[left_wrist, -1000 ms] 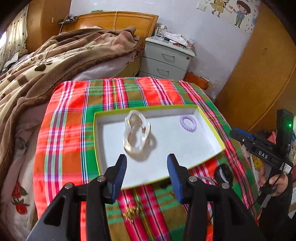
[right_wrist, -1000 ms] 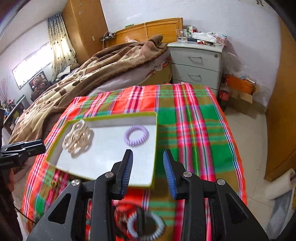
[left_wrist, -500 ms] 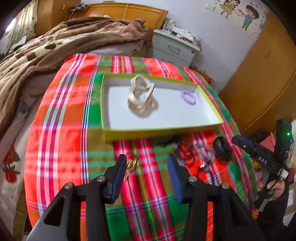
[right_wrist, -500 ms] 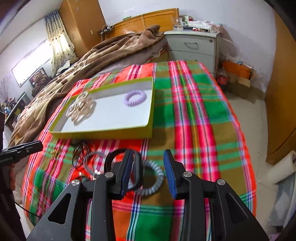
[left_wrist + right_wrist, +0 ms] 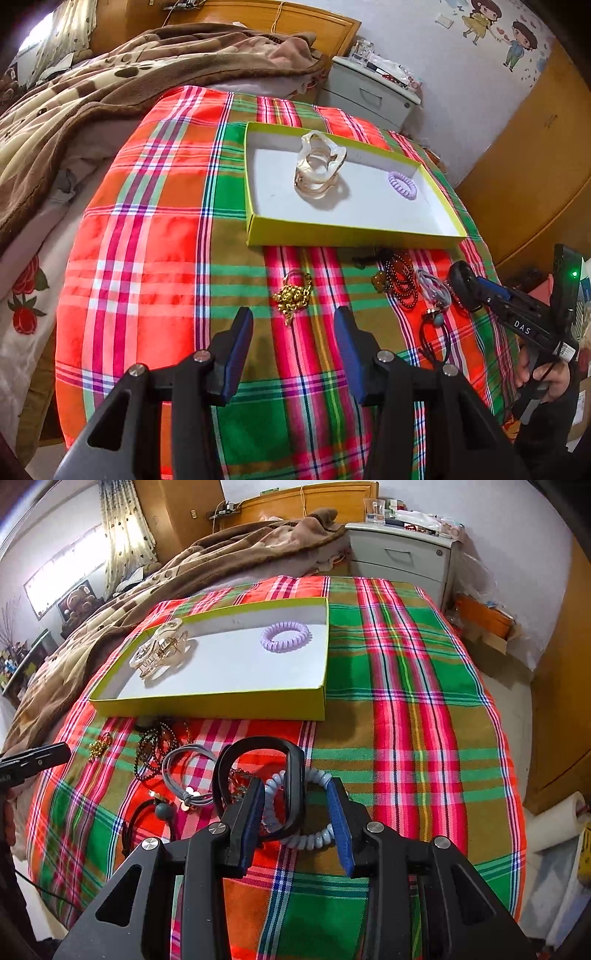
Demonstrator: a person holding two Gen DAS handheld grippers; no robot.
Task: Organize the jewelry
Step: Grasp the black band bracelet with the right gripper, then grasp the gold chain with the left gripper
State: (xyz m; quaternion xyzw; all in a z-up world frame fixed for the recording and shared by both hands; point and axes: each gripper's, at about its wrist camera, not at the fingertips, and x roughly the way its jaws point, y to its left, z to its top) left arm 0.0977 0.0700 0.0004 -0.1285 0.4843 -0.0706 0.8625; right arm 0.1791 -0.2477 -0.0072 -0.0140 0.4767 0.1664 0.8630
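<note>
A yellow-green box (image 5: 351,234) (image 5: 207,701) with a white floor holds a clear hair claw (image 5: 317,170) (image 5: 160,651) and a purple coil tie (image 5: 402,184) (image 5: 285,636). Loose pieces lie in front of it: a gold chain (image 5: 293,295) (image 5: 96,746), dark bead bracelets (image 5: 400,280) (image 5: 155,746), a grey tie (image 5: 432,288) (image 5: 188,771), a black bangle (image 5: 258,775) and a pale blue coil tie (image 5: 306,834). My left gripper (image 5: 293,325) is open, just short of the gold chain. My right gripper (image 5: 297,797) is open over the bangle and the blue coil tie.
The plaid cloth (image 5: 147,240) (image 5: 424,701) covers a small table beside a bed with a brown blanket (image 5: 92,92). A grey nightstand (image 5: 402,554) stands behind. A wooden wardrobe (image 5: 535,166) is at the right. The right gripper also shows in the left wrist view (image 5: 469,284).
Both grippers have pulled back from over the box toward the near side. The loose jewelry in front of the box has come into view. Both stay open.
</note>
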